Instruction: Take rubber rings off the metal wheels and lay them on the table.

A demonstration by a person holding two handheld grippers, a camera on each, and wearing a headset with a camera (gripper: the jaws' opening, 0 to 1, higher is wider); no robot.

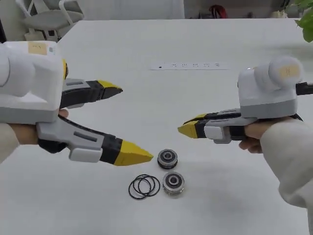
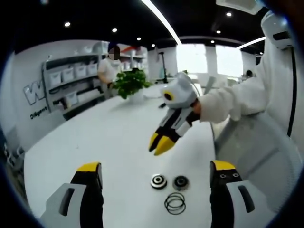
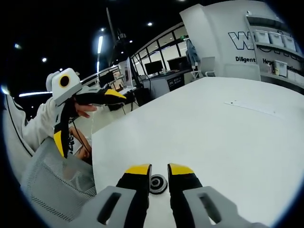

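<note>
Rubber rings (image 1: 144, 186), thin black loops, lie loose on the white table (image 1: 73, 205) beside two small round metal wheels (image 1: 167, 158).

At left, the left gripper (image 1: 136, 123), white and black with yellow tips, has its jaws spread wide and holds nothing. The rings lie overlapped toward the table's near edge, and the wheels sit just right of them, close together. The dark bands on the wheels are probably rings not yet removed. Such rings should be light, soft and stretchy, while the wheels look hard, smooth and ready to slide. I would hold one wheel firmly across its body and hook the band at the rim with a jaw tip. At right, the right gripper (image 1: 185, 129) has its jaws nearly together and empty.
</note>
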